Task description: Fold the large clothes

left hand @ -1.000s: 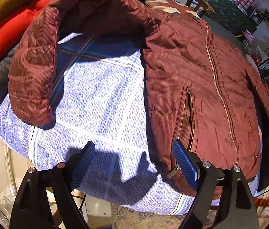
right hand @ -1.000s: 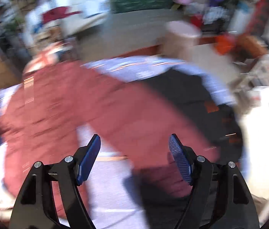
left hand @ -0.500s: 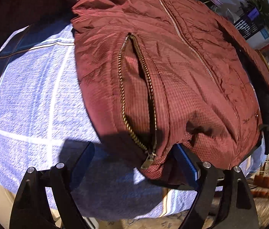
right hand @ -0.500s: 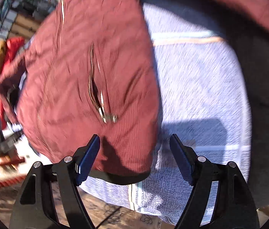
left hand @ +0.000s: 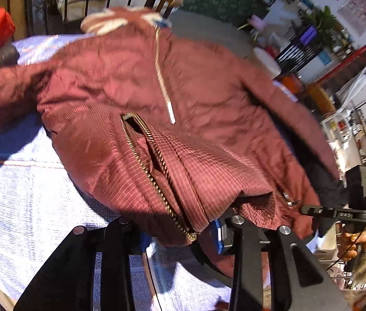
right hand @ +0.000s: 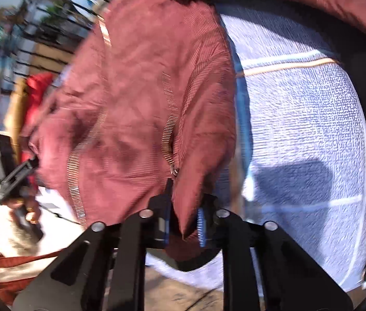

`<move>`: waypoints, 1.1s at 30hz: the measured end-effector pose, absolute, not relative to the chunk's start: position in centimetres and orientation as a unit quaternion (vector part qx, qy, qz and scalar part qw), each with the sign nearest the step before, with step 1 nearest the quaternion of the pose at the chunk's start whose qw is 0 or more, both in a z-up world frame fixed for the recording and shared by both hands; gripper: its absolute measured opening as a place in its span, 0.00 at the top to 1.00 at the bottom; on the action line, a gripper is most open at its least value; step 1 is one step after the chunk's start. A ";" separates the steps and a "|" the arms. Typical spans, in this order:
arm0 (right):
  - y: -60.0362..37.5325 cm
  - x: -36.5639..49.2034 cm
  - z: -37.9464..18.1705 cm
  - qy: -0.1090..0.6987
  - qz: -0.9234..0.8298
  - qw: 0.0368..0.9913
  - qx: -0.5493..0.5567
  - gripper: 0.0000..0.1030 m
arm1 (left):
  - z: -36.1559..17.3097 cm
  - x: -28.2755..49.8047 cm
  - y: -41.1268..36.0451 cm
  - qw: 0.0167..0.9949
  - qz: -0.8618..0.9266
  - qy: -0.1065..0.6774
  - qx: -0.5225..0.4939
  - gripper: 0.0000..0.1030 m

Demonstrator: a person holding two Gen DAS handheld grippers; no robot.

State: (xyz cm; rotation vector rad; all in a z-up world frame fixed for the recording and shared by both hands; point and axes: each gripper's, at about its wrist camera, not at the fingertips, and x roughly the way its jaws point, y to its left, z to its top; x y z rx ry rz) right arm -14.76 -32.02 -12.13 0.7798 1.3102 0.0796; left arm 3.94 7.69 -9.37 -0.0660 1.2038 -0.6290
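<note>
Both grippers, left gripper and right gripper, pinch the jacket hem (zipped).

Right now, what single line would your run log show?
task: fold jacket | left gripper: shut on hem | right gripper: shut on hem | jacket on blue cloth | fold: not yet done

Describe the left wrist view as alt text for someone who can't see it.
The left tool is closed on the hem of a maroon jacket lying on a blue checked cloth, beside its open pocket zipper. The right tool is at the right edge.
</note>
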 end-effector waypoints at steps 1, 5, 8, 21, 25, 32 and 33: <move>-32.1 -15.0 -11.2 0.587 0.045 0.724 0.359 0.89 | -8.0 3.5 8.2 0.779 -0.296 0.551 -0.025 0.68; -32.1 -17.4 -6.5 0.564 0.096 0.725 0.383 0.89 | -3.1 0.4 12.1 0.783 -0.303 0.543 0.014 0.70; -32.2 -19.4 -5.3 0.571 0.112 0.718 0.383 0.90 | -2.7 -1.0 15.7 0.777 -0.273 0.566 0.039 0.70; -34.0 -21.8 -12.6 0.665 -0.023 0.682 0.303 0.32 | -12.2 -2.5 22.0 0.740 -0.125 0.659 0.058 0.29; -32.7 -20.4 -14.4 0.675 -0.013 0.681 0.284 0.29 | -15.9 -1.8 22.0 0.735 -0.096 0.669 0.058 0.24; -30.7 -20.4 -17.1 0.685 0.009 0.666 0.294 0.70 | -17.0 -2.3 20.6 0.727 -0.120 0.675 0.029 0.70; -30.3 -20.7 -16.4 0.682 0.006 0.675 0.282 0.73 | -16.2 -2.5 20.4 0.732 -0.125 0.669 0.038 0.79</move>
